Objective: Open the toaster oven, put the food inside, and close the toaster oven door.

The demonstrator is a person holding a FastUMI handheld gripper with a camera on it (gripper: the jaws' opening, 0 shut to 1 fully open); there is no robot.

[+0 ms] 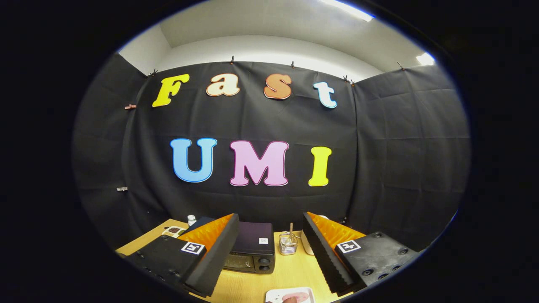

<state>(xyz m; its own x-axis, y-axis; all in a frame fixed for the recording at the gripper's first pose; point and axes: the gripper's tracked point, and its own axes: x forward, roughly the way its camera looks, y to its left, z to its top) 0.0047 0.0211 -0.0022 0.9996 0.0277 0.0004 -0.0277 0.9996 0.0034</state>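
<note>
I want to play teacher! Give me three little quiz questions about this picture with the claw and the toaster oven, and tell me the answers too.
1. True or false: the toaster oven door is shut.
2. What stands just beside the toaster oven? A) a glass holder with a stick in it B) a kettle C) a banana
3. Fill in: the claw fingers are spread ____ with nothing between them but the view of the table.

Key: 1 true. 2 A. 3 apart; the claw is open and holds nothing. The plate with food lies on the table near the claw, in front of the oven.
</note>
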